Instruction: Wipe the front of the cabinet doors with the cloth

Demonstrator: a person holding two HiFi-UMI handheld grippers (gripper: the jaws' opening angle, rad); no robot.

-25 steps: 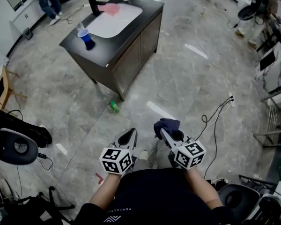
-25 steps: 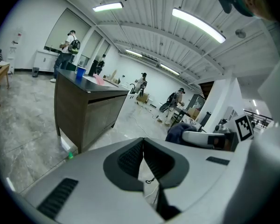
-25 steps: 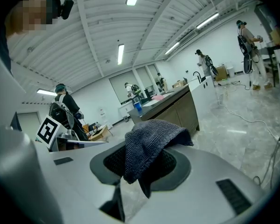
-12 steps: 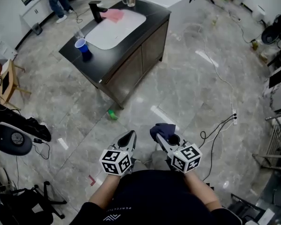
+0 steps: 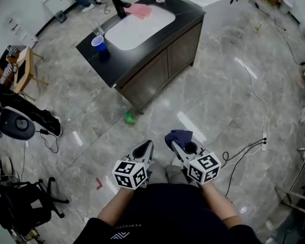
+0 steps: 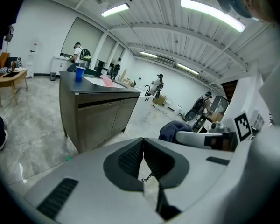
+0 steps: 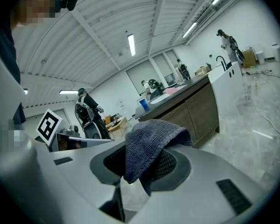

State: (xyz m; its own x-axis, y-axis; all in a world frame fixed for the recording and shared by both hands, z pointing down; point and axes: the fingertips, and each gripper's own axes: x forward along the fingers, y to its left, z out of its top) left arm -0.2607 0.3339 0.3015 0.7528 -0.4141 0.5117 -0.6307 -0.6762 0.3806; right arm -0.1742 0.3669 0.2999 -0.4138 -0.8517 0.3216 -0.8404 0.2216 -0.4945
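Clamping the blue cloth (image 5: 180, 135), the right tongs (image 5: 173, 143) sit beside the closed, empty left tongs (image 5: 148, 145), facing the cabinet (image 5: 157, 74).

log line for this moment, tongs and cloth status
stage: wiping not begun | left tongs: shut, empty | right tongs: shut on cloth | cabinet doors: ahead, not touched

Cloth (image 7: 149, 143) coarse knit (towel-like); cabinet doors (image 5: 165, 67) matt wood; floor (image 5: 213, 100) glossy.

Dark cloth (image 5: 179, 135) in right tool (image 5: 176, 144), cabinet (image 5: 160, 69) well apart
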